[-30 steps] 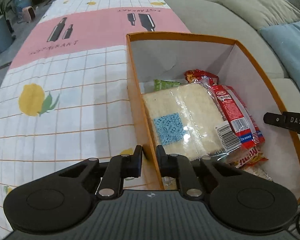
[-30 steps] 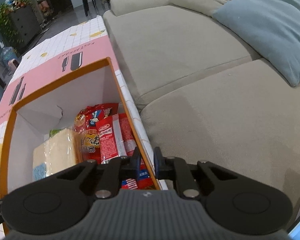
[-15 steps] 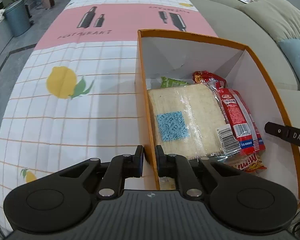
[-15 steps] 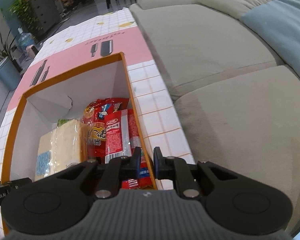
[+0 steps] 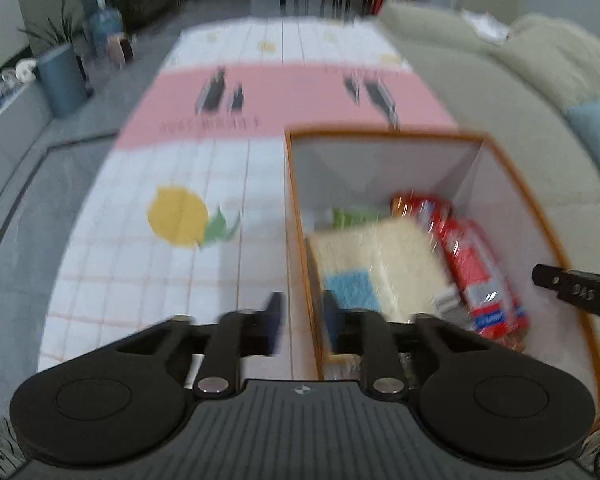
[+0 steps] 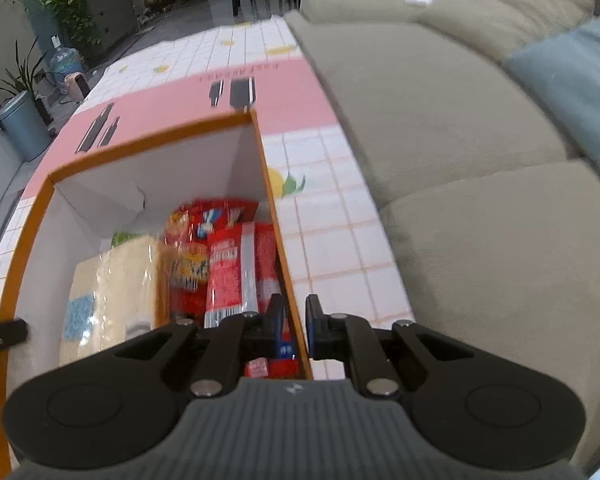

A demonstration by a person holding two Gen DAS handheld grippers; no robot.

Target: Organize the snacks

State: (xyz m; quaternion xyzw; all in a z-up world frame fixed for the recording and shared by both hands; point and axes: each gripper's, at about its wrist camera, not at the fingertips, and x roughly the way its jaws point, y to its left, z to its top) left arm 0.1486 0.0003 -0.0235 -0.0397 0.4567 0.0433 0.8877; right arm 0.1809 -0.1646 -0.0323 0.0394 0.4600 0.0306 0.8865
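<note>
The left hand-held gripper (image 5: pixel 298 320) is seen straddling the left wall of an orange-rimmed, white-lined cardboard box (image 5: pixel 380 135); its jaws have just been opening and now stand apart, clear of the wall between them. The right hand-held gripper (image 6: pixel 295 326) straddles the opposite wall, its jaws also just opening, parted narrowly with little or no gap to the card. The box is set on a desk covered by a white grid-patterned cloth with lemons and a pink band (image 5: pixel 160 280), just beside a beige sofa (image 6: pixel 480 240).

Inside the box lie a clear-wrapped block of pale sliced bread with a blue label (image 5: pixel 380 256), red sausage-style snack packets (image 6: pixel 236 272), a red cartoon-printed bag (image 6: pixel 208 216) and a green packet (image 5: pixel 352 216), mostly hidden.

If either hand-held gripper is drawn away at a slant, a pad could probably catch the thin wall and drag or tip the box.

"DAS" is read on the right hand-held gripper's finger in the left view; the cloth's lettering and the packet print are too blurred to read.
</note>
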